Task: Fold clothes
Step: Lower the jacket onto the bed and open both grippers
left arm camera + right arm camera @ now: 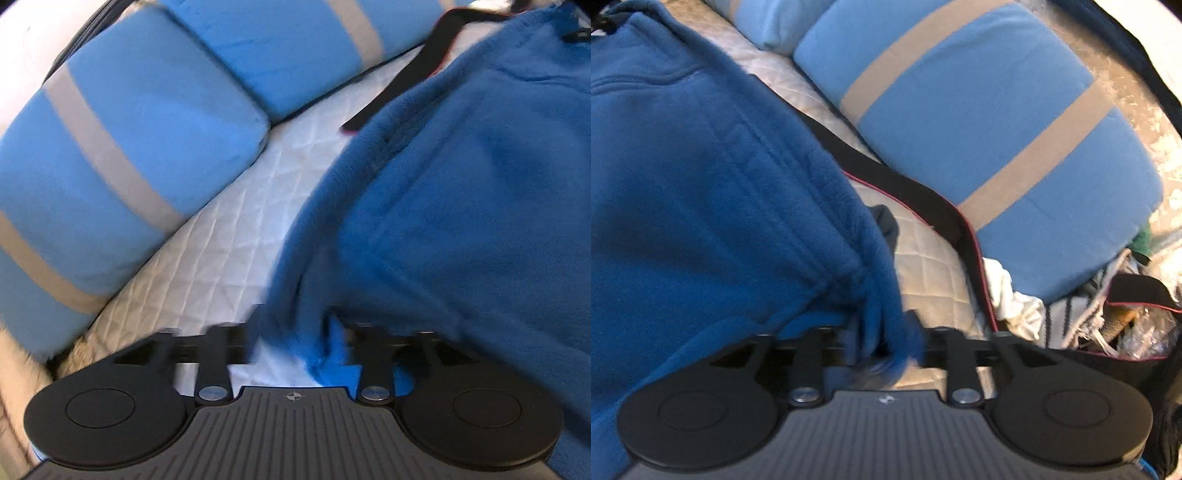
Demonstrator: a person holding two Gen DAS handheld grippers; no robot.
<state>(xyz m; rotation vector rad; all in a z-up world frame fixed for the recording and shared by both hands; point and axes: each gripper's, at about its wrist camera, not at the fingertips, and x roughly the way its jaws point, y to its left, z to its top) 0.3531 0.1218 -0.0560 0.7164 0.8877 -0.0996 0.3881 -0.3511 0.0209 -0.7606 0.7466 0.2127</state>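
Quilted bed (229, 236), blue fleece (461, 206) edge between both grippers' parted jaws, unpinched.

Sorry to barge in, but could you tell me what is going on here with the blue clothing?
A person is folding a blue fleece garment on a white quilted bed cover, one hand-held gripper in each hand. A fleece edge lies between the jaws of the left hand-held gripper and of the right hand-held gripper; both look parted. Striped blue pillows lie behind.

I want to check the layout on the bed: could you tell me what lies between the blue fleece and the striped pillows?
In the left wrist view, bare white quilted cover separates the fleece from the pillows; a black strap crosses it farther back.
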